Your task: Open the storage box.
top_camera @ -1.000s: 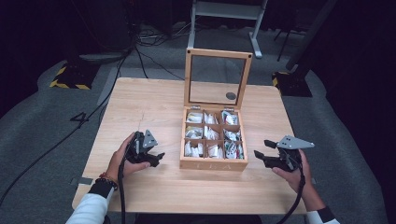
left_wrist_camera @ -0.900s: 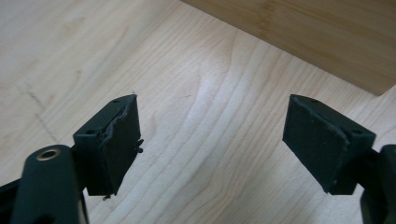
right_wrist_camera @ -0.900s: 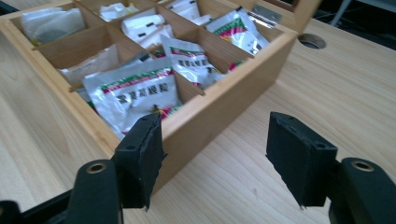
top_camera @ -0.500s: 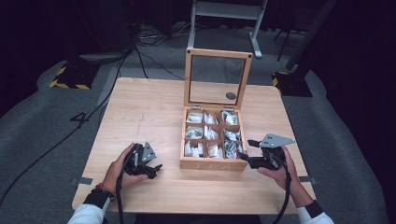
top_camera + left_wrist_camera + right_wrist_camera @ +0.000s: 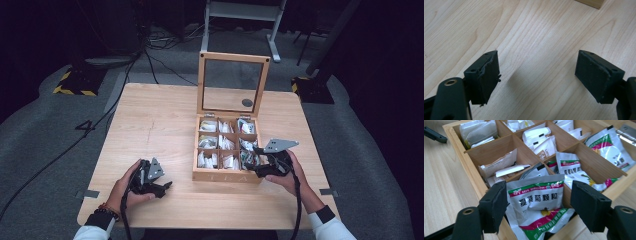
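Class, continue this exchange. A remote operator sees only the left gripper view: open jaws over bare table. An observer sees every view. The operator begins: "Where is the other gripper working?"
Observer: The right gripper is at the near right corner of the wooden box.
Operator: Is anything between its jaws?
Observer: Yes, a silver sachet with red and green bands, lying in the nearest compartment. The jaws have just been opening and the pads don't appear to press it.
Operator: Is the box's lid in the way?
Observer: No, the glass-paned lid stands upright at the far side.
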